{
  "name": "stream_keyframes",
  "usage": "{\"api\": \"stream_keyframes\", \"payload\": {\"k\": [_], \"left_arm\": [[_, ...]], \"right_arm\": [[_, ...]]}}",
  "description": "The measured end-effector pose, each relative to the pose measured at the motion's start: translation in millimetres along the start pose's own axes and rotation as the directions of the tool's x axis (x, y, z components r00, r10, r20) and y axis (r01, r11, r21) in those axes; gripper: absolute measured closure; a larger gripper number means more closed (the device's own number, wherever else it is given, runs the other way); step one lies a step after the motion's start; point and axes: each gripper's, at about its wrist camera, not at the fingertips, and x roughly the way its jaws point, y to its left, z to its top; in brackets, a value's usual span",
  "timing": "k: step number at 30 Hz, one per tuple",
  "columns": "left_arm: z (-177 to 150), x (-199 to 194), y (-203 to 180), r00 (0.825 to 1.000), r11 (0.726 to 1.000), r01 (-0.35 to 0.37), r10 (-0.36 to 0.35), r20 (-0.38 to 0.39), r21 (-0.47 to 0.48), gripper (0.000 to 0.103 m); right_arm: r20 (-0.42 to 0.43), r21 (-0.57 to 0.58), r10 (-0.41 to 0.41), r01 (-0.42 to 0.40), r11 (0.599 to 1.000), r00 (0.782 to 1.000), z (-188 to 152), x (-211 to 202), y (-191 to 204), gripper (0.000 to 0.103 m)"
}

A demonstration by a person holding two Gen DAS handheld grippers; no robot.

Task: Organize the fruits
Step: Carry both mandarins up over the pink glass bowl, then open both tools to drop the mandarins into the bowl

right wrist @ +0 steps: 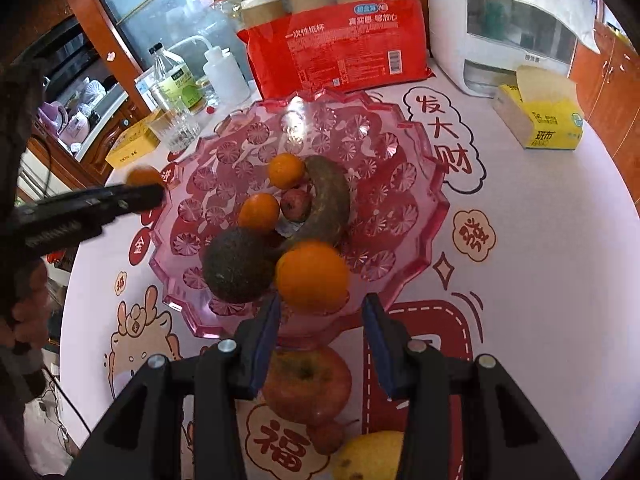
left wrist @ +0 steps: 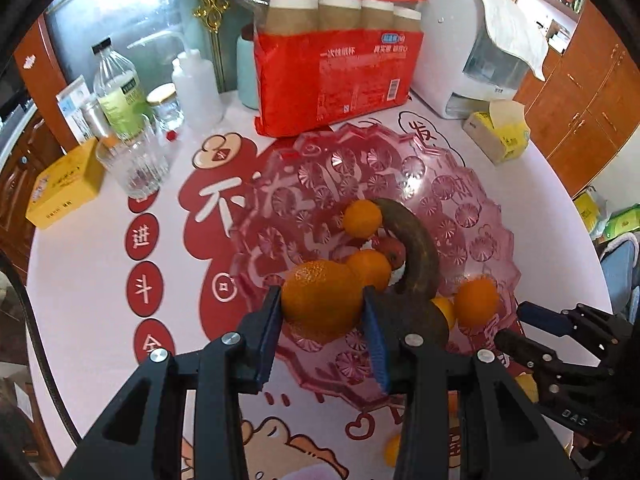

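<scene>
A pink glass fruit bowl [left wrist: 472, 184] [right wrist: 400, 152] stands on the table. It holds several oranges [left wrist: 362, 218] [right wrist: 285, 170], a dark overripe banana [left wrist: 416, 240] [right wrist: 328, 196], a small red fruit [right wrist: 295, 204] and a dark avocado [right wrist: 236, 266]. My left gripper [left wrist: 322, 320] is shut on an orange [left wrist: 320, 300] above the bowl's near rim; it shows at the left of the right wrist view [right wrist: 144, 192]. My right gripper [right wrist: 320, 320] is open and empty at the bowl's near rim, just behind another orange [right wrist: 312, 276]. A red apple [right wrist: 306, 384], a small red fruit [right wrist: 328, 436] and a yellow pear [right wrist: 368, 456] lie on the table under it.
A red pack of paper cups [left wrist: 340, 76] and a white appliance [left wrist: 472, 48] stand behind the bowl. A yellow tissue box [right wrist: 540, 120] is at right. Bottles [left wrist: 118, 92], a drinking glass [left wrist: 136, 168] and a yellow box [left wrist: 64, 184] stand at left.
</scene>
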Motion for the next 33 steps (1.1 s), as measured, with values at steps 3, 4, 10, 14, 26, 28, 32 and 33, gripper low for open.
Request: {"api": "stream_keyframes", "payload": {"k": [3,4,10,14,26,28,32,33], "left_arm": [[0.1,2.2,-2.2,1.0,1.0,0.009,-0.009,0.001,0.007,0.061],[0.4,0.3,-2.1,1.0,1.0,0.008,-0.008,0.009,0.008,0.053],[-1.4,-15.1,-2.6,0.999,1.0,0.016,-0.016,0.036,0.006,0.039],[-8.6,-21.1,-3.5,0.999,1.0,0.018,-0.018,0.028,0.005,0.039],[-45.3,-48.0,-9.6,0.999,0.998,0.034,-0.033,0.025,-0.043,0.037],[-50.0,-52.4,-11.6,0.999,0.998,0.033,-0.032,0.027,-0.047,0.037],[-62.5,-59.9,-20.0,0.999,0.998,0.024,-0.023,0.022,-0.056,0.037],[-64.6,-60.8,-21.5,1.0,0.998,0.021,-0.02,0.022,-0.057,0.037]], "right_arm": [[0.023,-0.004,-0.009,0.01,1.0,1.0,1.9,-4.3,0.2,0.06],[0.027,-0.002,-0.011,0.011,1.0,1.0,2.5,-5.6,-0.6,0.06],[0.035,0.023,-0.01,0.01,1.0,0.999,0.9,-13.2,-5.8,0.06],[0.03,0.035,-0.008,0.007,0.999,1.0,-4.2,-19.2,-6.3,0.06],[0.031,0.113,0.015,-0.018,0.993,0.999,-31.5,-52.1,-22.1,0.058],[0.029,0.121,0.018,-0.021,0.992,0.999,-36.5,-56.5,-25.7,0.058],[0.013,0.146,0.032,-0.034,0.989,0.999,-48.6,-63.5,-33.4,0.052],[0.009,0.155,0.039,-0.04,0.987,0.999,-52.5,-65.0,-35.5,0.051]]}}
